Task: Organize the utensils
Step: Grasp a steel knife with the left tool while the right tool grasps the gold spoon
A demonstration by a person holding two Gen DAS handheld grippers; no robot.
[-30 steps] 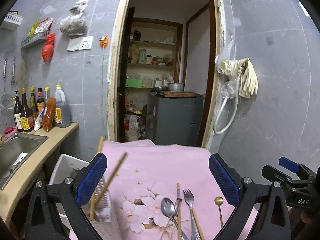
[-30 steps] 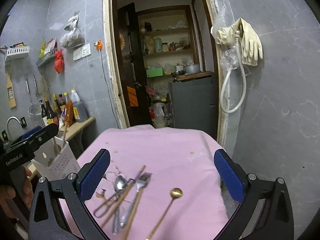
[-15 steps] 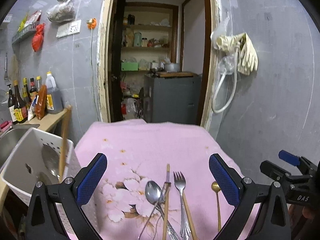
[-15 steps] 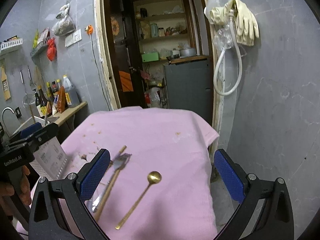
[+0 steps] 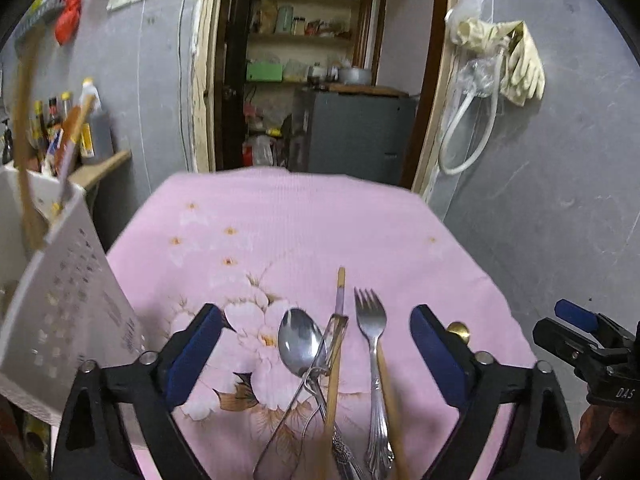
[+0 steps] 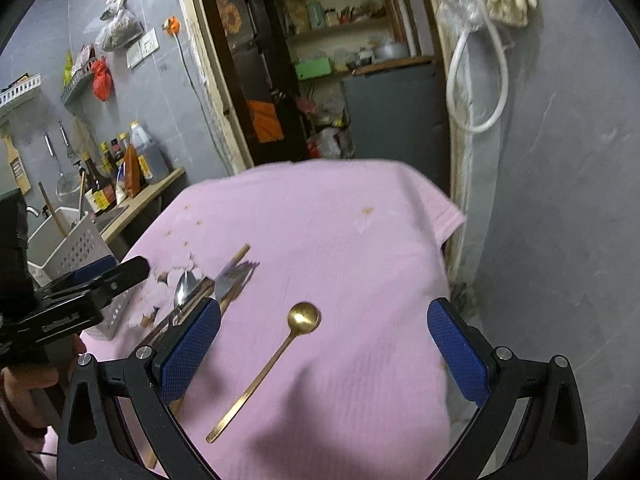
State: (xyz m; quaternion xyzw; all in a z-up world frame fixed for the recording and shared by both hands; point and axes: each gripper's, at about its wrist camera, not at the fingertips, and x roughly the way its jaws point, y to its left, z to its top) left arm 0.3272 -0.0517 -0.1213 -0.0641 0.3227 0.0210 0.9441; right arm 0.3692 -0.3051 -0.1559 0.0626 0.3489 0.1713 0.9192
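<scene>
Task barely under way, by the look of it. Left gripper [image 5: 316,356] hangs over the pile on the pink-clothed table [image 5: 320,220], jaws closing, nothing pinched yet; between them lie a steel spoon [image 5: 299,342], tongs [image 5: 320,360], two chopsticks [image 5: 339,320] and a fork [image 5: 372,332]. Right gripper [image 6: 324,352] spread wide, empty, a gold spoon [image 6: 298,326] lying between its jaws. White basket [image 5: 60,292], left of the left gripper, holds a few wooden sticks [image 5: 24,160]. All loose cutlery remains to be moved.

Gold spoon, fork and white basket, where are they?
gold spoon [image 6: 304,317], right wrist view, on its bowl.
fork [image 5: 371,313], left wrist view, on its prongs.
white basket [image 5: 68,300], left wrist view, on its holed side wall.
</scene>
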